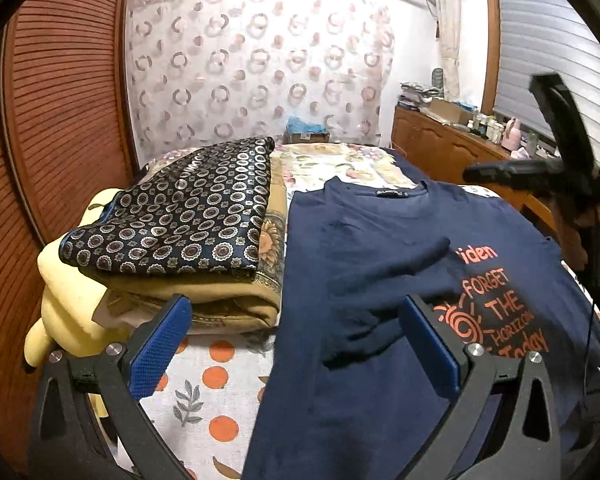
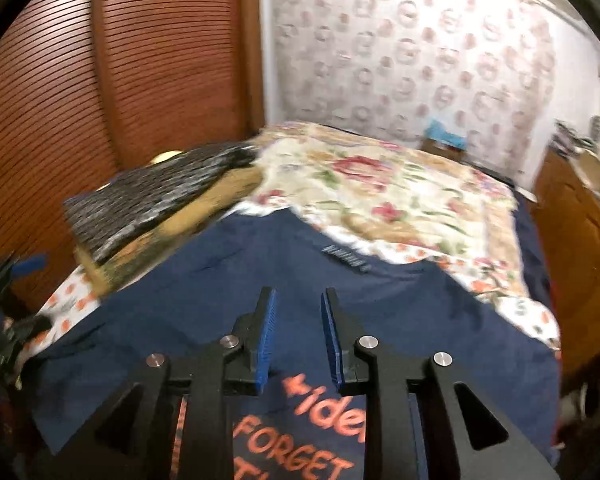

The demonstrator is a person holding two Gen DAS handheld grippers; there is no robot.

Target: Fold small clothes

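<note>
We find the navy T-shirt limp and light; grip its hem corners. Left gripper wide open, right gripper narrowly parted, both empty.

Both grippers aloft, nothing held.
Left gripper: jaws spread wide, blue pads well apart, angled downward. Right gripper: jaws narrowly parted, empty gap between pads, tilted downward.
</note>
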